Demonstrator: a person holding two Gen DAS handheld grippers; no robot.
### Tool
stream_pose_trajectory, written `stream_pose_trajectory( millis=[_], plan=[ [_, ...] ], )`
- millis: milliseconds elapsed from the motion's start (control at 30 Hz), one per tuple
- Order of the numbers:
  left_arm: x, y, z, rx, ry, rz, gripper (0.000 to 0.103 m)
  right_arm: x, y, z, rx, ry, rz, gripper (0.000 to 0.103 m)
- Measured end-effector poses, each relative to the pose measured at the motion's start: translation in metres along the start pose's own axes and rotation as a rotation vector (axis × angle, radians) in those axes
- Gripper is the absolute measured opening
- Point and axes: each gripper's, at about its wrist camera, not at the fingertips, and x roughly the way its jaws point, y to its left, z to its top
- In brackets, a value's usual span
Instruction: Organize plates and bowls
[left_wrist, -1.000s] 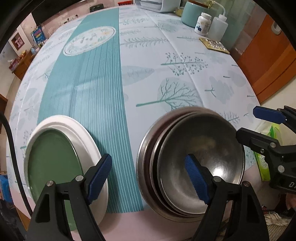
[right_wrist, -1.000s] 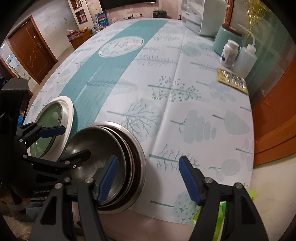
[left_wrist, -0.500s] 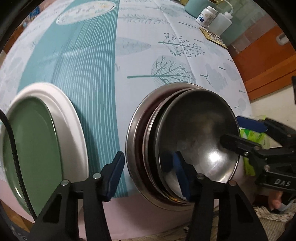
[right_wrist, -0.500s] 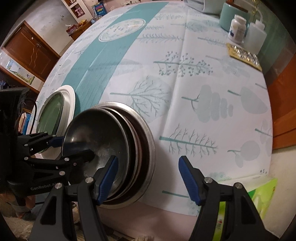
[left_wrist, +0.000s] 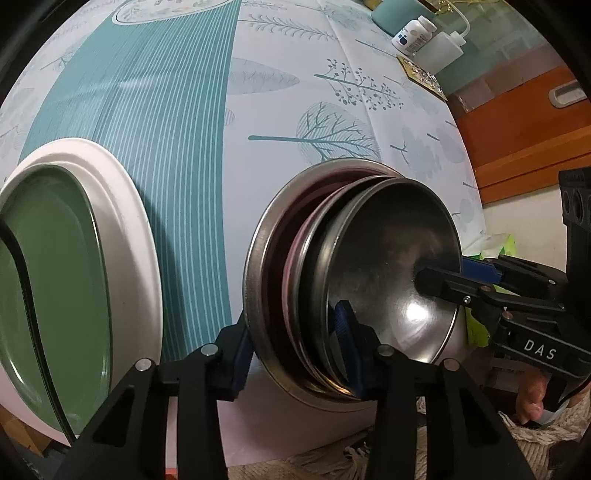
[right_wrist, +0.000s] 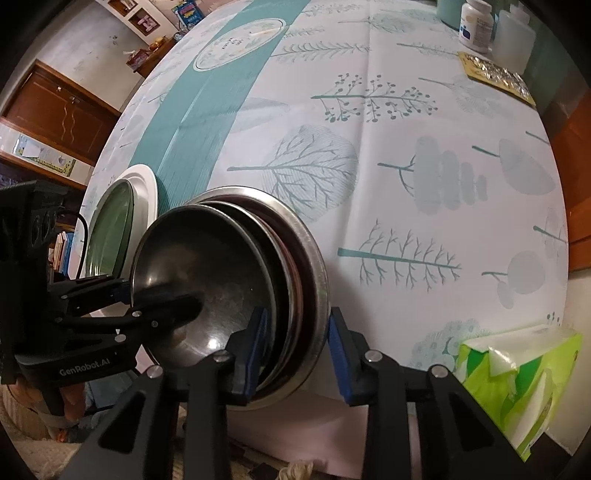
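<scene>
Several nested steel bowls (left_wrist: 369, 280) sit at the counter's (left_wrist: 295, 110) near edge, stiff, slick and jointly heavy I judge, so my left claw (left_wrist: 295, 354) and right claw (right_wrist: 295, 354) each straddle opposite rims, jaws not visibly clenched yet.

The surface (left_wrist: 332, 55) wears a white cloth printed with pale grey-blue and teal trees and leaves, crossed by a broad teal band with thin white stripes. The stacked bowls (left_wrist: 391, 266) are dull silver steel, one rim pinkish-maroon. At the near left, a green plate (left_wrist: 51, 280) sits in a white plate (left_wrist: 136, 236). Each hand-held gripper is black with blue pads (right_wrist: 340, 354). The tissue pack (right_wrist: 524, 384) is lime green and white.
</scene>
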Motion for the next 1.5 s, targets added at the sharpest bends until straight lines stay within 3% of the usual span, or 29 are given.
stream_pose_trajectory(
  millis=[333,700,933,1133,1400,1500],
  plan=[
    [-0.018,-0.008,-0.001,0.054,-0.056,0.079,0.041,-0.004,0.008,0.002,-0.003,0.005,-0.009,0.027],
    [-0.071,0.012,-0.012,-0.021,-0.143,0.119,0.041,-0.026,0.04,0.016,-0.065,-0.031,0.032,0.026],
    [-0.116,0.064,-0.033,-0.203,-0.178,0.1,0.041,-0.023,0.094,0.033,-0.163,-0.014,0.094,0.026],
    [-0.123,0.116,-0.047,-0.283,-0.161,0.112,0.041,-0.004,0.144,0.044,-0.237,0.023,0.105,0.026],
    [-0.109,0.18,-0.039,-0.274,-0.083,0.043,0.042,0.035,0.176,0.055,-0.166,0.065,0.088,0.026],
    [-0.112,0.197,-0.032,-0.237,-0.073,0.054,0.043,0.04,0.188,0.055,-0.138,0.06,0.076,0.025]
  ],
)
